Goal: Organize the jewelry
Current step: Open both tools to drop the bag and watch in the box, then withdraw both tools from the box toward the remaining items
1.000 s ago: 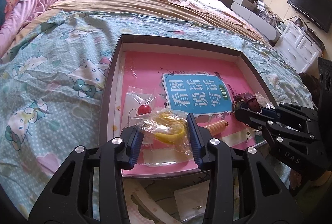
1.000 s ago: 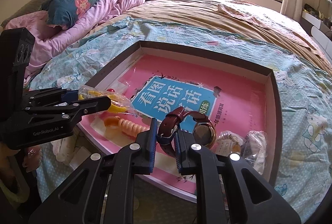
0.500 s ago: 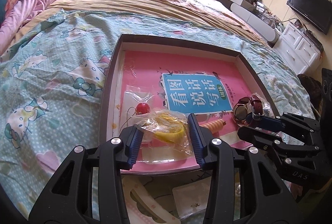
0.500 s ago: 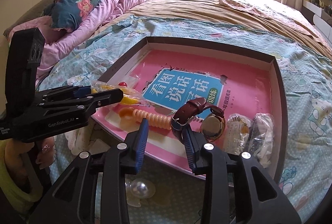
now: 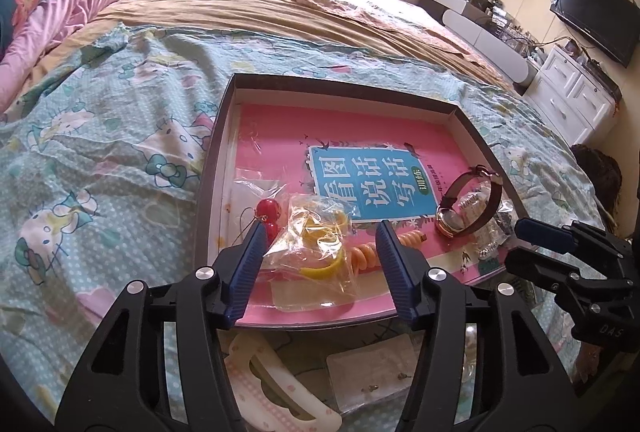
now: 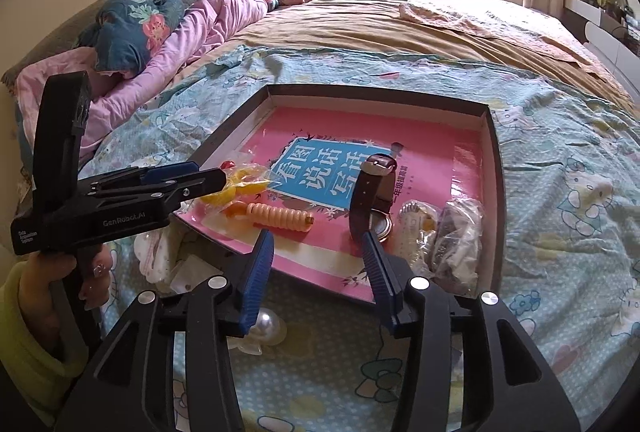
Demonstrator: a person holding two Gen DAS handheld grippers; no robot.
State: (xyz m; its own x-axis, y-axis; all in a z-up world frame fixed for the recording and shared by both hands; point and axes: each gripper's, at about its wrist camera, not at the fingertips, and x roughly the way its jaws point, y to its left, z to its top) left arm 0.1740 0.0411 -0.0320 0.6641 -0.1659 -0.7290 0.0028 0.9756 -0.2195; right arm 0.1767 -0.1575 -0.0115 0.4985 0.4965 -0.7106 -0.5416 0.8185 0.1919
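Bedroom; bed spread with a teal cartoon-cat quilt (image 5: 104, 136), tan blanket beyond, window at 12 o'clock, flat TV (image 5: 596, 20) at 2 o'clock in the left wrist view. Dark shallow tray (image 5: 208, 168) sits on the quilt, lined by a pink book (image 5: 276, 136) with a blue title panel of white Chinese characters. Left gripper (image 5: 320, 232) body reads "GenRobot.AI" in the right wrist view; the right gripper (image 6: 318, 240) shows "DAS" on its side in the left view. Left jaws are opening, blue ribbed pads either side of a crinkled clear bag of yellow bangles (image 5: 320, 244) at the tray's 6 o'clock edge; pads look just clear of the plastic, though the bag's outline is hard to judge. Red bead (image 5: 266, 210) on a thin cord lies at the bag's 9 o'clock; orange spiral hair tie (image 5: 368, 252) at its 3 o'clock. Right jaws are opening with nothing between them. Brown leather-strap watch (image 6: 374, 196) stands on its edge in the tray just beyond the right pad, strap looped upward, beside small clear packets (image 6: 452, 232) at its 3 o'clock. Pearl clip (image 6: 266, 324) lies on the quilt outside the tray.
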